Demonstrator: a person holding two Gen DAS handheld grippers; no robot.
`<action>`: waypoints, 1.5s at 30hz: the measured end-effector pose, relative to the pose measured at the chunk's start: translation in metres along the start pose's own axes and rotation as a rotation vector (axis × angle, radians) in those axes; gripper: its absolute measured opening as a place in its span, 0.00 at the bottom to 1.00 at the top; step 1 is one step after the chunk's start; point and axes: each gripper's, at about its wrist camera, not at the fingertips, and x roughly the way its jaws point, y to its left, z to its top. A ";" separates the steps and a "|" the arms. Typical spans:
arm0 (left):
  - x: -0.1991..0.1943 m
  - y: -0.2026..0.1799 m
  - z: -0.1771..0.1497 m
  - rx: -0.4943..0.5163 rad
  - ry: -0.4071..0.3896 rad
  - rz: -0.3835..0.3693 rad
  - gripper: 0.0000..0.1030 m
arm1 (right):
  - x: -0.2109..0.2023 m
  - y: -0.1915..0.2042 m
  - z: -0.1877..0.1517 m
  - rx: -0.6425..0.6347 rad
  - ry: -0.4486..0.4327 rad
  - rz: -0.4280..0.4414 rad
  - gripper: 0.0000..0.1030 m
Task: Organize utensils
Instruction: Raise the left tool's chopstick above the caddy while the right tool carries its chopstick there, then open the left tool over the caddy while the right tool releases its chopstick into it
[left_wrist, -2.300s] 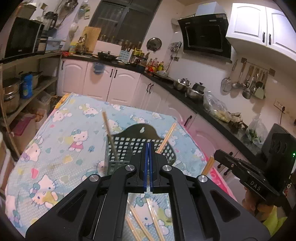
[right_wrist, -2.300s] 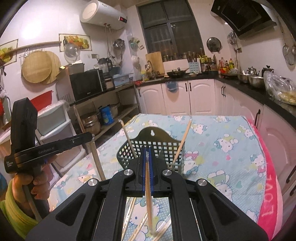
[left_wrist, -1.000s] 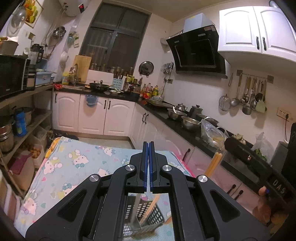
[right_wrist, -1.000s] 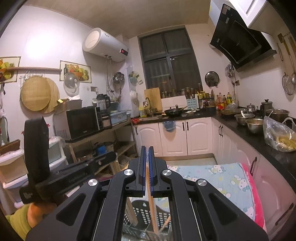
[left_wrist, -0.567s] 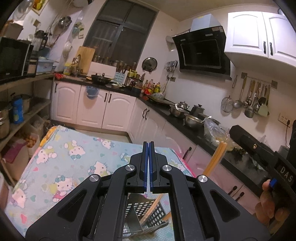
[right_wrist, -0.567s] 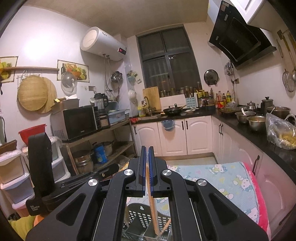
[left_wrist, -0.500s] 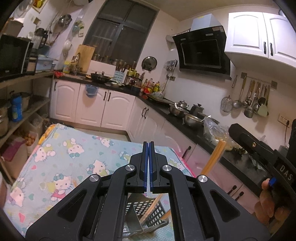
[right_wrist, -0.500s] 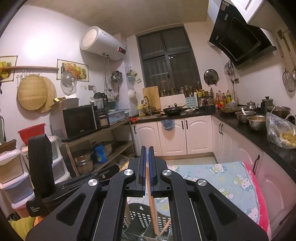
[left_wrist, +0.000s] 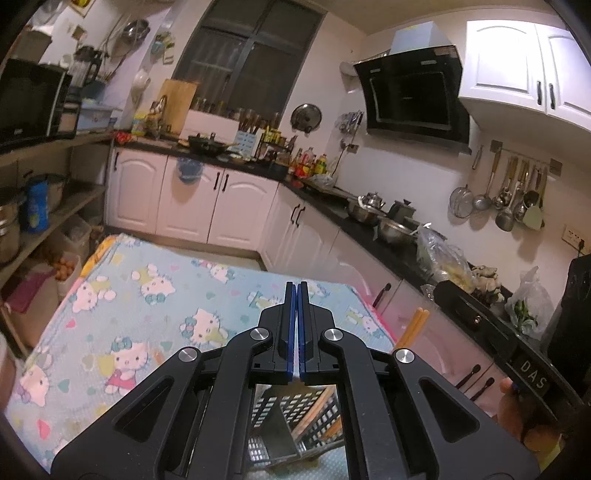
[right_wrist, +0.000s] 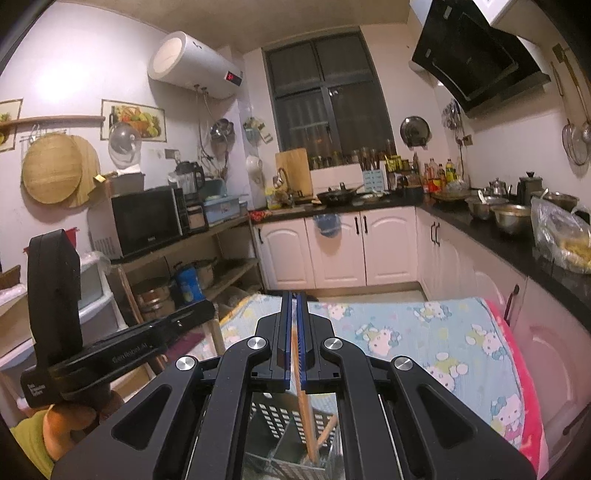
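L jaws clenched, empty; R jaws grip chopstick (right_wrist: 300, 391) over basket (right_wrist: 280, 424); Hello Kitty tablecloth (left_wrist: 155, 295), kitchen.

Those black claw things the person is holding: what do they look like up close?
Each gripper is matte black plastic: two angular arms with triangular cut-outs, silver round bolts at the joints, and flat fingers lined with blue pads. The right gripper reads "DAS" in white; the left gripper carries small white lettering. A yellow-green sleeve covers the wrist.
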 end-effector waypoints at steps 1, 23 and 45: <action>0.001 0.002 -0.003 -0.004 0.006 0.002 0.00 | 0.002 -0.002 -0.004 0.006 0.011 -0.002 0.03; -0.007 0.034 -0.039 -0.060 0.037 0.062 0.00 | -0.009 -0.028 -0.047 0.068 0.079 -0.070 0.03; -0.035 0.059 -0.053 -0.122 0.047 0.100 0.16 | -0.020 -0.028 -0.083 0.114 0.191 -0.065 0.44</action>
